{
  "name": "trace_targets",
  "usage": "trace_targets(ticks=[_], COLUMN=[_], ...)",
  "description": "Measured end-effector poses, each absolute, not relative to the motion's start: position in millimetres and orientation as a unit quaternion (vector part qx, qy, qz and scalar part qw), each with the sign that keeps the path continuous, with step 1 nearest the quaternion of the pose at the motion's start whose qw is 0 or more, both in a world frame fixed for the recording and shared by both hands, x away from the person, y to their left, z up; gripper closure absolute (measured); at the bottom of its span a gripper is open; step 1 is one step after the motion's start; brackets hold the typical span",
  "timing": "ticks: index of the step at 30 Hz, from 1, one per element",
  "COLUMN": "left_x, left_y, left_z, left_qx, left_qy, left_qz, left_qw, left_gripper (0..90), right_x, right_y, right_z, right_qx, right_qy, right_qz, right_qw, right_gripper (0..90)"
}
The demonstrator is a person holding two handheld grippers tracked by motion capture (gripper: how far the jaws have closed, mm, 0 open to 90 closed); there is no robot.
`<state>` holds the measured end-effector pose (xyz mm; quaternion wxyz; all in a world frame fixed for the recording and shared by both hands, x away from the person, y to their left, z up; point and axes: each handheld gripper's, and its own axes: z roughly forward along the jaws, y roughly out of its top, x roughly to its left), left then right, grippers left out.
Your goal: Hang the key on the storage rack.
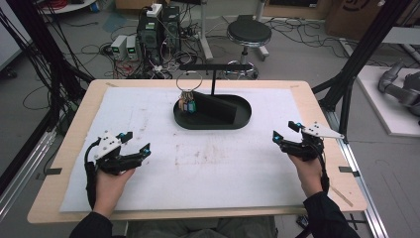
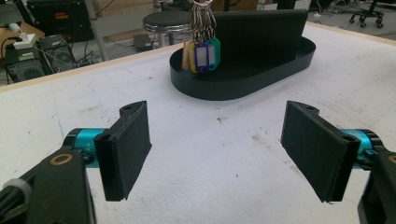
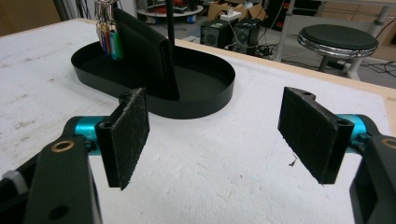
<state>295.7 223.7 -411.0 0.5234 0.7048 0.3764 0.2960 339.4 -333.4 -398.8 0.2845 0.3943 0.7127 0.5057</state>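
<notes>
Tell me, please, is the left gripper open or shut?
Open: the left gripper has its jaws wide apart over bare white table, holding nothing.

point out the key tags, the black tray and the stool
key tags [image 2: 201,54], left gripper view, on the purple tag
black tray [image 1: 242,119], high view, on its right rim
stool [image 3: 338,38], right gripper view, on its seat
</notes>
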Motion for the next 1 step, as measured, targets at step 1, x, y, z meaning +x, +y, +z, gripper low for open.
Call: trace_targets(ticks=[1], left_x=[296.3], left_y=[223.1], left_z=[-410.8], left_qx=[0.704], left_qy=[0.376], left_qz=[0.296], left_qw=[0.525], left_gripper=[23.9], right_x=[339.3], right_y=[-333.8], right_z=[-398.9], right_qx=[0.395], right_qy=[0.712], right_qz=[0.505], right_qw=[0.285], right_gripper=[25.2])
